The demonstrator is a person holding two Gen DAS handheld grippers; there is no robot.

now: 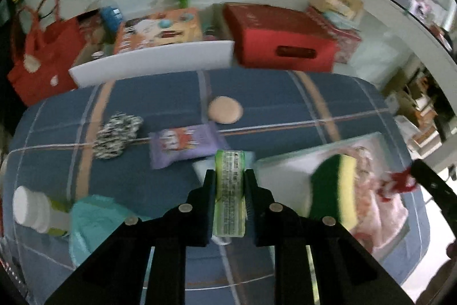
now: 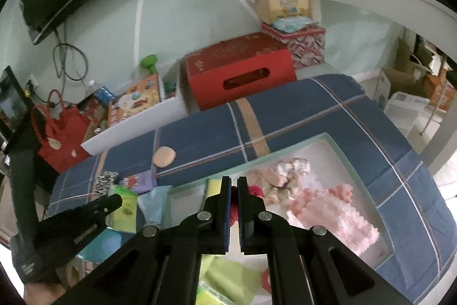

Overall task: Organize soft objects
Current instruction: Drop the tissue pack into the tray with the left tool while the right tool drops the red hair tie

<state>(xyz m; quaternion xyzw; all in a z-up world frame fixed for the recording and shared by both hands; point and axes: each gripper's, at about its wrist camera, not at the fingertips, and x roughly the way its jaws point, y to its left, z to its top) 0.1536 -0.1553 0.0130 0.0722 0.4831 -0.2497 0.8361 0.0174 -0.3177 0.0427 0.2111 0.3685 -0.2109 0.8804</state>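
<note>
Gripping a green plastic-wrapped tissue pack (image 1: 230,190), the left tool (image 1: 230,176) hovers beside the white tray (image 1: 285,165); the right tool (image 2: 234,186) pinches a red-and-white cloth (image 2: 233,207) above it. Sponge and pink items are binned; several remain on the bed.

Left gripper (image 1: 230,176): matte black angular fingers, round silver pivot screws. Right gripper (image 2: 234,185): same build, blue pads (image 2: 227,207); white marking on body, blurred, possibly lettering.
</note>
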